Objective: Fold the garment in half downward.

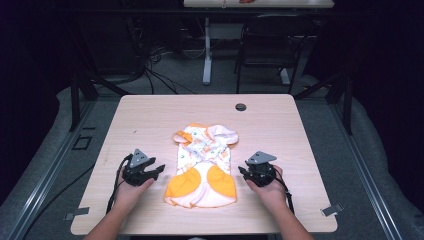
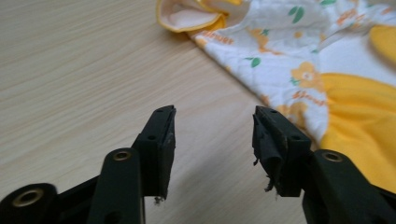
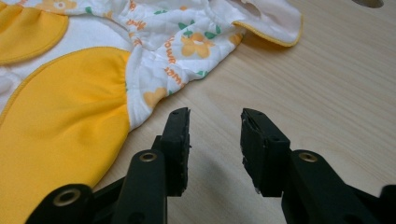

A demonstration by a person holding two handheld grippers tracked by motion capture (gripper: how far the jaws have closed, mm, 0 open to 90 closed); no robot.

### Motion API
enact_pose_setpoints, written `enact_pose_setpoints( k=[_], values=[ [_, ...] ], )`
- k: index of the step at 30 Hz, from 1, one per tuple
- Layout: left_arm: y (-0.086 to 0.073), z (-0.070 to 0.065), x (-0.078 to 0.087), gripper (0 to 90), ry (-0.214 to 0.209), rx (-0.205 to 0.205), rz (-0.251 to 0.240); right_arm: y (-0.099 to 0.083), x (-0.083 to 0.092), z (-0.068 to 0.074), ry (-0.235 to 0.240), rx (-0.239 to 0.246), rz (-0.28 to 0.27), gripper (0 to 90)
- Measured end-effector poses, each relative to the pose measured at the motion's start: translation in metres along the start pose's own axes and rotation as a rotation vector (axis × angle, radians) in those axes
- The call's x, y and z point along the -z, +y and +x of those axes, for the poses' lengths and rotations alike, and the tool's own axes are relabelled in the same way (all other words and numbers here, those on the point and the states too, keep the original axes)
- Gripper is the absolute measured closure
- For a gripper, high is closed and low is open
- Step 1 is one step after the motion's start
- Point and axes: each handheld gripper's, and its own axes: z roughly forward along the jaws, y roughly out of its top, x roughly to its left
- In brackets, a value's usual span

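Observation:
A small white garment point(image 1: 204, 165) with orange flowers and yellow-orange panels lies rumpled in the middle of the light wooden table point(image 1: 150, 115). My left gripper point(image 1: 160, 169) rests on the table just left of it, jaws open and empty, pointing at the cloth. In the left gripper view the garment point(image 2: 317, 60) spreads ahead and to the right of the left gripper point(image 2: 214, 114). My right gripper point(image 1: 241, 171) sits just right of the garment, open and empty. From the right gripper view the garment point(image 3: 116, 60) lies ahead and left of the right gripper point(image 3: 215, 116).
A round cable hole point(image 1: 240, 106) sits near the table's far edge. Bare tabletop surrounds the garment on all sides. Beyond the table stand a dark chair point(image 1: 267, 47) and a white desk leg point(image 1: 207, 50) among floor cables.

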Motion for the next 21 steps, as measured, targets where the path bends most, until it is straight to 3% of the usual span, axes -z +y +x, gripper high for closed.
enact_pose_setpoints(
  k=[5, 9, 10, 11, 14, 17, 18, 21],
  values=[
    [0.002, -0.006, -0.001, 57.3, -0.020, -0.011, 0.008, 0.002, 0.000, -0.001, 0.007, -0.008, -0.002, 70.1],
    [0.005, -0.013, -0.003, 62.1, -0.040, -0.009, 0.012, 0.004, 0.001, 0.000, 0.073, -0.022, -0.002, 78.1],
    [0.006, -0.014, -0.005, 64.1, -0.074, 0.006, 0.021, 0.005, 0.000, 0.001, 0.095, -0.026, -0.003, 79.0],
    [0.006, -0.014, -0.005, 65.8, -0.074, 0.006, 0.021, 0.005, 0.000, 0.001, 0.095, -0.026, -0.003, 79.0],
    [0.009, -0.020, -0.010, 73.0, -0.122, 0.014, 0.017, 0.007, -0.003, 0.008, 0.134, 0.003, 0.011, 82.6],
    [0.011, -0.024, -0.014, 76.4, -0.142, 0.015, 0.023, 0.009, -0.005, 0.014, 0.153, 0.000, 0.003, 83.9],
    [0.012, -0.028, -0.019, 77.6, -0.151, 0.003, 0.037, 0.011, -0.008, 0.018, 0.176, 0.006, 0.010, 84.7],
    [0.012, -0.033, -0.024, 79.3, -0.162, -0.018, 0.050, 0.013, -0.013, 0.023, 0.178, 0.024, 0.022, 84.8]
  ],
)
